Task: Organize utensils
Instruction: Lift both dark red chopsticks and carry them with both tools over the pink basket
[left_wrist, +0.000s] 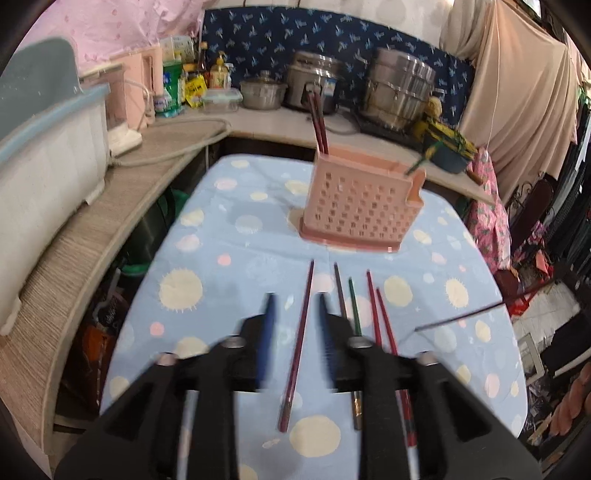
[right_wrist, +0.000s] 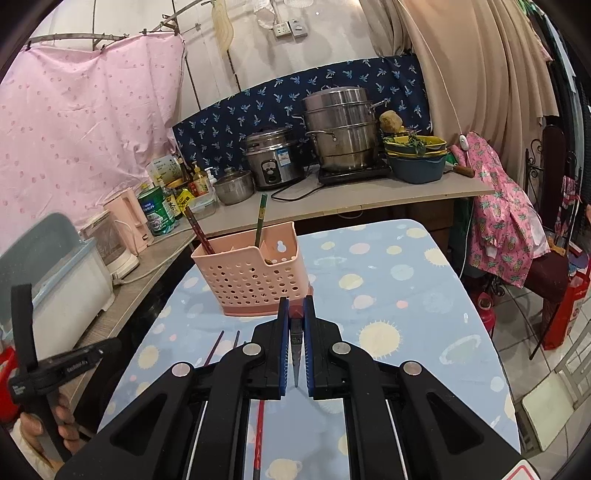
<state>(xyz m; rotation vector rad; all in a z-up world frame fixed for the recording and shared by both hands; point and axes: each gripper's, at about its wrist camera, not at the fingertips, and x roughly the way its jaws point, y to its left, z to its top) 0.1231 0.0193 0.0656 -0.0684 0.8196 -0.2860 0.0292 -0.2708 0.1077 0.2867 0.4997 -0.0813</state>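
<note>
A pink perforated utensil holder (left_wrist: 354, 206) (right_wrist: 251, 277) stands on the blue dotted tablecloth (left_wrist: 221, 258). Two dark red chopsticks (left_wrist: 319, 125) stand in its left compartment and a green chopstick (left_wrist: 417, 162) in its right. My left gripper (left_wrist: 296, 301) is open above the cloth. A dark red chopstick (left_wrist: 299, 343) lies in line with the gap between its fingers, untouched. Several more loose chopsticks (left_wrist: 373, 306) lie just right of it. My right gripper (right_wrist: 296, 306) is shut on a thin dark chopstick (right_wrist: 295, 350), a little in front of the holder.
A counter (right_wrist: 369, 195) wraps around the back and left with steel pots (right_wrist: 340, 129), a rice cooker (right_wrist: 271, 158), bottles and a pink kettle. A white bin (left_wrist: 48, 177) sits at the left. A hand (right_wrist: 44, 432) holds the left gripper's body. The table ends at the right above floor clutter.
</note>
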